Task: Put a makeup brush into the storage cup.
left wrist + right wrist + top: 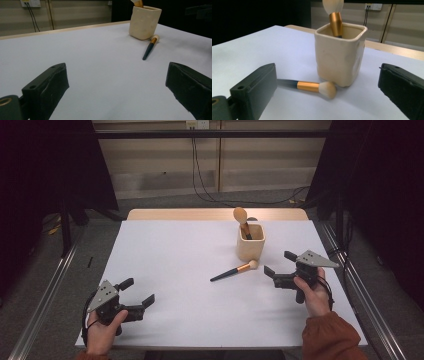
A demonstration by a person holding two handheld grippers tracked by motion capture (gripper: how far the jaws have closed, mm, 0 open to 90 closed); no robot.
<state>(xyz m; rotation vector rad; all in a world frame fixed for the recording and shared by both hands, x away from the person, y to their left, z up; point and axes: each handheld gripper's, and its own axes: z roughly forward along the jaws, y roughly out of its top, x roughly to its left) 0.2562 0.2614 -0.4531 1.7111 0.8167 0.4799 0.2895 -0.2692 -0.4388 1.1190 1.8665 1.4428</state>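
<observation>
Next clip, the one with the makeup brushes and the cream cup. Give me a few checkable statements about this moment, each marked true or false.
1. One makeup brush stands in the cream cup, bristles up. True.
2. The second makeup brush lies inside the cup. False: it lies flat on the white table, its bristles beside the cup's base.
3. The right gripper is shut on that lying brush. False: its jaws are open and hold nothing.
4. The left gripper is open, at the table's near left corner. True.
5. The cup lies tipped over. False: it stands upright.

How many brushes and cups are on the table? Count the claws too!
Brushes: 2, one lying on the table, one standing in the cup
Cups: 1
Claws: 2, left and right
Total: 5
</observation>
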